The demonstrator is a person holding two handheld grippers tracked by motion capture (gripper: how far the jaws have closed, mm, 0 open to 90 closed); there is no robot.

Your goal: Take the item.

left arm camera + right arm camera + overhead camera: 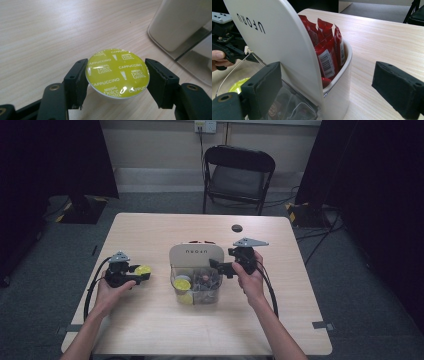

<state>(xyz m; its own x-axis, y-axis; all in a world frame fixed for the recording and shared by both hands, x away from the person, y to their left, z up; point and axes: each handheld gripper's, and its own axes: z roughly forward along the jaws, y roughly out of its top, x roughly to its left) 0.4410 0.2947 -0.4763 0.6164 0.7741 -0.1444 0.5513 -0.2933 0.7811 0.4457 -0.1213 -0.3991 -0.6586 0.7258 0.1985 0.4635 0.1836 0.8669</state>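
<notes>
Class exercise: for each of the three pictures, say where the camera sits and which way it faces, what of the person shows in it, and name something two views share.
High view: above the person's side, facing forward and down on the table; both forearms show.
Left gripper view: on the left gripper, looking along its jaws at the yellow capsule.
Right gripper view: on the right gripper, facing the white organiser; a fingertip shows at left.
Shared: the organiser's red sachets, in the high and right gripper views.

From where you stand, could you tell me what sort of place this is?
Probably a recording studio or lab: a lone table on grey carpet, black curtains at both sides, a folding chair, and taped cables on the floor.
</notes>
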